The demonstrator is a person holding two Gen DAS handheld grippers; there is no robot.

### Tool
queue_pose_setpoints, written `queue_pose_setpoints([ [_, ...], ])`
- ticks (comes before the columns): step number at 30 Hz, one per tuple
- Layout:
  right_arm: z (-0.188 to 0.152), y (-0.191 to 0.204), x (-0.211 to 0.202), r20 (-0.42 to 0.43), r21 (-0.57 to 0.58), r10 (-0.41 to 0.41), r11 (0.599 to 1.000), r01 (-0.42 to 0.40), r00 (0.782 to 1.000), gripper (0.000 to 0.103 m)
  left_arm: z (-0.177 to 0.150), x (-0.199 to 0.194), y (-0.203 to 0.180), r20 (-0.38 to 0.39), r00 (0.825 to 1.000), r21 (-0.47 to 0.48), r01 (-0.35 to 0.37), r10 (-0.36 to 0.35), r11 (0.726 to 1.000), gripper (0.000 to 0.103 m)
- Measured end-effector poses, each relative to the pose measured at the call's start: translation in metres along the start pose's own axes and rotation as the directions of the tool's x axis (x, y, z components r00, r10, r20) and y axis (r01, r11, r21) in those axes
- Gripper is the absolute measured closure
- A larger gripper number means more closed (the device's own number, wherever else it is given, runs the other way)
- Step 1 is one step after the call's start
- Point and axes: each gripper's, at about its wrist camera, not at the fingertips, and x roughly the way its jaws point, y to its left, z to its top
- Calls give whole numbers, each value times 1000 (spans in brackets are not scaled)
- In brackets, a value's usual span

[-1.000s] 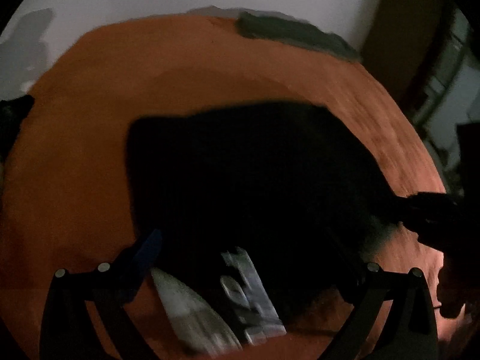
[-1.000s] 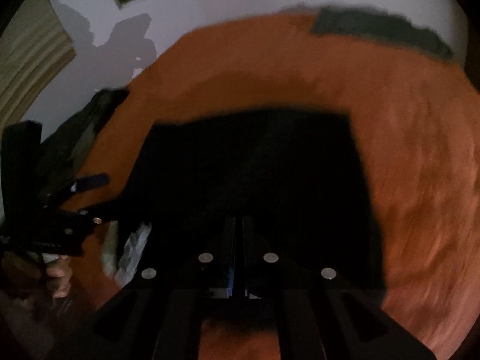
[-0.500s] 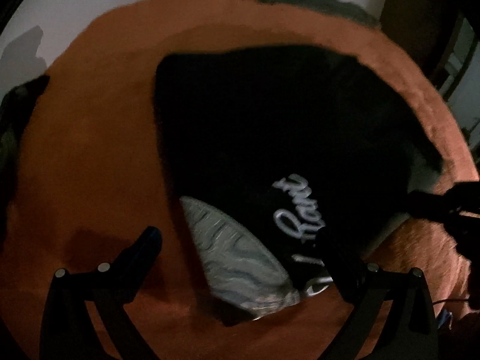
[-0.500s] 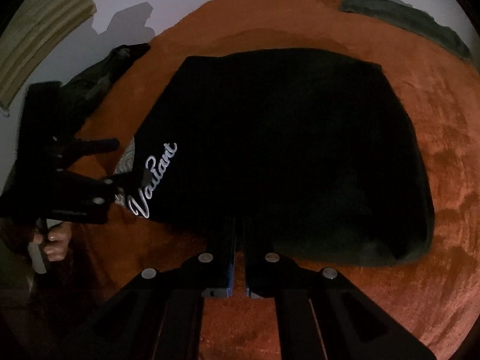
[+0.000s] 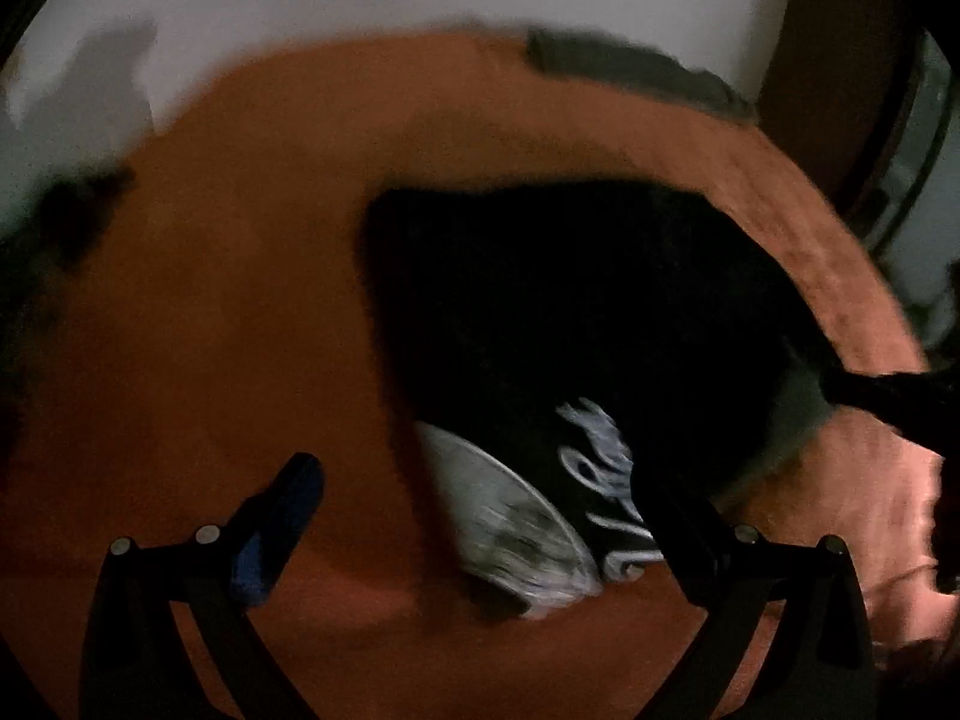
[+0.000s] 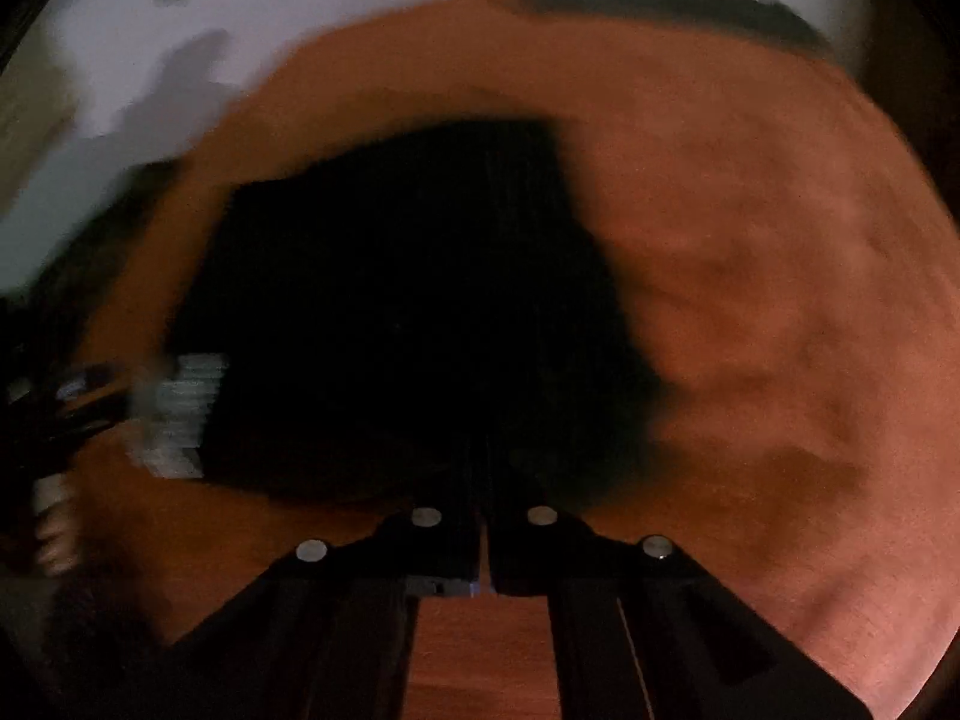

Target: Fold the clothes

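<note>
A black garment with white script lettering and a grey lining lies on an orange bedcover. My left gripper is open wide at the garment's near end. The grey lining lies between its fingers, and its right finger overlaps the lettering. In the right wrist view the garment fills the middle. My right gripper is shut with its tips at the dark cloth's near edge. It also shows at the garment's right edge as the right gripper in the left wrist view. Both views are blurred.
A folded grey-green cloth lies at the bedcover's far edge against a white wall. A dark pile of clothing sits at the left edge. A brown door stands to the right. A hand holds the left gripper.
Both cameras have swung, and the views have blurred. The garment looks narrower in the right wrist view, and its lettering no longer shows there. The left gripper stayed open and the right stayed shut.
</note>
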Motion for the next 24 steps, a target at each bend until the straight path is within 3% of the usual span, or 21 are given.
queue_pose_setpoints([
  [4,8,62,6,-7,-195,187,963,-184,982,101,19,-11,19,61,998,-50,-15,18,999,1],
  [5,9,68,14,-29,-200,198,959,-200,980,101,18,-13,27,49,999,-68,1,2,998,1],
  [7,10,79,30,-73,-201,215,953,-226,974,101,14,2,25,-39,995,-92,92,-96,991,1],
  [8,8,80,34,-87,-190,216,955,-229,973,101,10,12,21,-85,988,-95,120,-129,988,1],
  [12,10,77,58,-130,-137,177,971,-195,976,101,-13,42,2,-196,970,-80,129,-143,988,1],
  [16,5,71,73,-173,-114,173,974,-194,970,101,-16,66,-14,-223,969,3,109,-106,994,1],
  [19,3,65,71,-164,-109,158,978,-177,974,101,-16,86,-9,-269,955,-45,118,-125,992,1],
  [24,-1,32,67,-128,-50,58,997,-65,990,103,-7,100,-10,-273,955,-61,104,-117,993,1],
])
